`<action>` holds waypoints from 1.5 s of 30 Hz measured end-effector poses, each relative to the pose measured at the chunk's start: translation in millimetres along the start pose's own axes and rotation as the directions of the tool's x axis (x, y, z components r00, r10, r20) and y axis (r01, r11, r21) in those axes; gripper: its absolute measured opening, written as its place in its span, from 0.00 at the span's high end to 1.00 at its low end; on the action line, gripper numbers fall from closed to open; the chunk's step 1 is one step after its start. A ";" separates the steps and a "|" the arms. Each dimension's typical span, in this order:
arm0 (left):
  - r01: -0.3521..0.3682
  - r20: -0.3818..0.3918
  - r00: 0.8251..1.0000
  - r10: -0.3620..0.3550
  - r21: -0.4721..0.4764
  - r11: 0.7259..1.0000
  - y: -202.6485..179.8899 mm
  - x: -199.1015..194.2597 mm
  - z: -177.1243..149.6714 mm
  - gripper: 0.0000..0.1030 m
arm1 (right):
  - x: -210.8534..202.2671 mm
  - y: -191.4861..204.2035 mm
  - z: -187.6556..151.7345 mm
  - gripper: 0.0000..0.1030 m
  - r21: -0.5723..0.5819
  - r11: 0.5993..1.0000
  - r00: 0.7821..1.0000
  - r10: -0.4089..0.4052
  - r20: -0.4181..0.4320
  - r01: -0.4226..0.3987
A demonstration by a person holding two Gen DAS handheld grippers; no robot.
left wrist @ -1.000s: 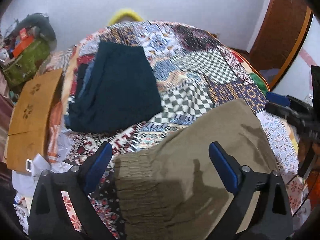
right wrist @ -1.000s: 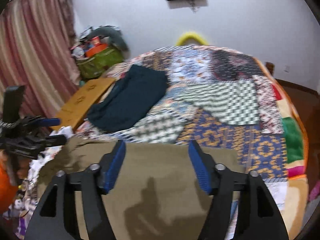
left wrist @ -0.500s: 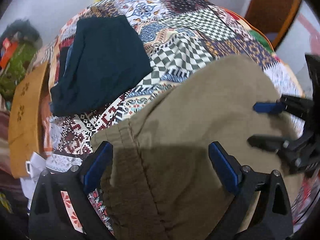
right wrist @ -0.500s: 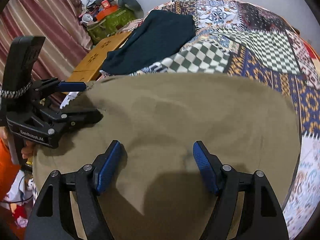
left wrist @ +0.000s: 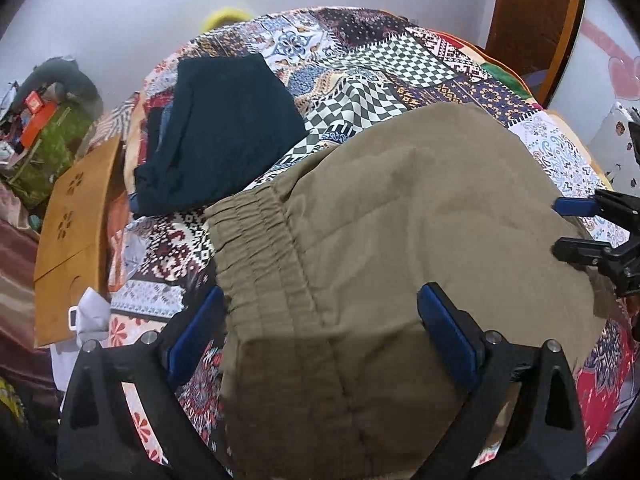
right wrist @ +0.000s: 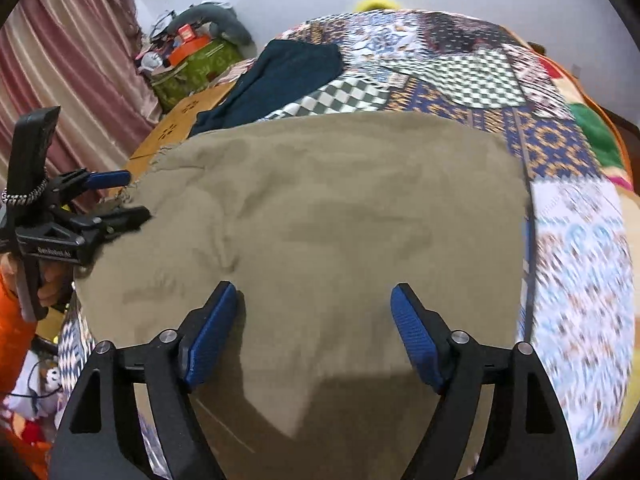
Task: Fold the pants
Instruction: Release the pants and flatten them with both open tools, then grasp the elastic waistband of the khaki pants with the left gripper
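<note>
Olive-khaki pants point(left wrist: 400, 232) lie folded flat on the patchwork bedspread point(left wrist: 400, 60), with the elastic waistband point(left wrist: 260, 240) at the left. My left gripper point(left wrist: 320, 332) is open, its blue pads on either side of the waistband end just above the cloth. My right gripper point(right wrist: 314, 328) is open over the other end of the pants point(right wrist: 340, 208). Each gripper shows in the other's view, the right at the pants' right edge point(left wrist: 576, 228) and the left at the waistband corner point(right wrist: 120, 196). Both hold nothing.
A folded dark teal garment point(left wrist: 224, 136) lies on the bed beyond the pants. A wooden board point(left wrist: 76, 232) and a green bag with clutter point(right wrist: 196, 64) stand left of the bed. A pink curtain point(right wrist: 60, 60) hangs left; a brown door point(left wrist: 536, 12) is right.
Both grippers dipped low over the pants, then pulled back and up a little. The pants now lie flatter and fill more of both views. Both stayed open.
</note>
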State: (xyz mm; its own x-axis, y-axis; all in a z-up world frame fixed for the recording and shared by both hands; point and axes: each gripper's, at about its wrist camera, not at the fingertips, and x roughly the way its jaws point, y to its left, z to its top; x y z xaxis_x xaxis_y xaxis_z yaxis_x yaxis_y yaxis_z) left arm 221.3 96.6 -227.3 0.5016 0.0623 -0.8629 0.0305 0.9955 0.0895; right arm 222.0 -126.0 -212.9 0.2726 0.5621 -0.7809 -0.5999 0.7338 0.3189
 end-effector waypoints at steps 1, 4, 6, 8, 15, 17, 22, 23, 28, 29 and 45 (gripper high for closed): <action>-0.006 0.006 1.000 0.006 -0.003 1.000 0.8 -2.7 -3.2 0.04 | -3.4 -3.2 -4.3 0.25 0.016 1.000 1.000 -0.005 0.003 0.005; -0.012 0.013 1.000 0.012 -0.011 1.000 2.4 -9.5 -13.3 0.04 | -12.1 -9.7 -17.0 0.25 0.042 0.999 1.000 -0.027 -0.001 0.028; -0.009 0.020 1.000 0.009 -0.030 1.000 4.1 -14.3 -19.2 0.04 | -17.9 -12.3 -28.3 0.25 0.054 0.997 0.999 -0.049 0.000 0.049; -0.003 0.027 1.000 0.005 -0.052 0.999 6.8 -18.6 -23.7 0.04 | -22.1 -17.2 -36.7 0.25 0.077 0.995 0.998 -0.058 -0.004 0.058; 0.001 0.033 0.999 0.003 -0.115 0.993 12.8 -31.8 -36.2 0.04 | -35.0 -23.3 -54.6 0.25 0.127 0.988 0.996 -0.094 0.010 0.092; -0.002 0.035 0.999 0.007 -0.133 0.991 14.0 -36.3 -37.9 0.04 | -37.1 -21.5 -54.1 0.25 0.128 0.987 0.995 -0.102 0.014 0.099; -0.026 0.071 0.997 0.038 -0.159 0.987 15.8 -55.4 -40.9 0.04 | -51.4 -11.4 -44.7 0.25 0.127 0.989 0.994 -0.087 0.073 0.077; -0.029 0.086 0.995 0.044 -0.170 0.985 17.0 -62.5 -41.7 0.04 | -56.2 -6.8 -40.8 0.25 0.116 0.990 0.992 -0.087 0.093 0.076; -0.015 0.143 0.989 0.049 -0.231 0.973 24.4 -87.8 -46.7 0.04 | -74.6 19.4 -21.6 0.25 0.056 0.996 0.981 -0.073 0.181 0.064; 0.003 0.148 0.988 0.036 -0.254 0.967 27.4 -91.1 -48.5 0.04 | -75.8 25.1 -18.5 0.25 0.042 0.997 0.978 -0.070 0.195 0.063; 0.341 0.081 0.932 -0.352 -0.518 0.784 40.1 -51.8 -87.2 0.04 | -8.1 62.4 -25.9 0.24 -0.070 0.993 0.989 -0.085 0.125 0.094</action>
State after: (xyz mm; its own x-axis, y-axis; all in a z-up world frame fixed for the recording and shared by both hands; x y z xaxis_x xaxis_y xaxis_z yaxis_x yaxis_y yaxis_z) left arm 121.2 139.4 -222.4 0.5268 -0.2983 -0.7959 -0.2529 0.8390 -0.4819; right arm 162.9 -94.6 -200.6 0.4143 0.5408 -0.7321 -0.6229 0.7549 0.2051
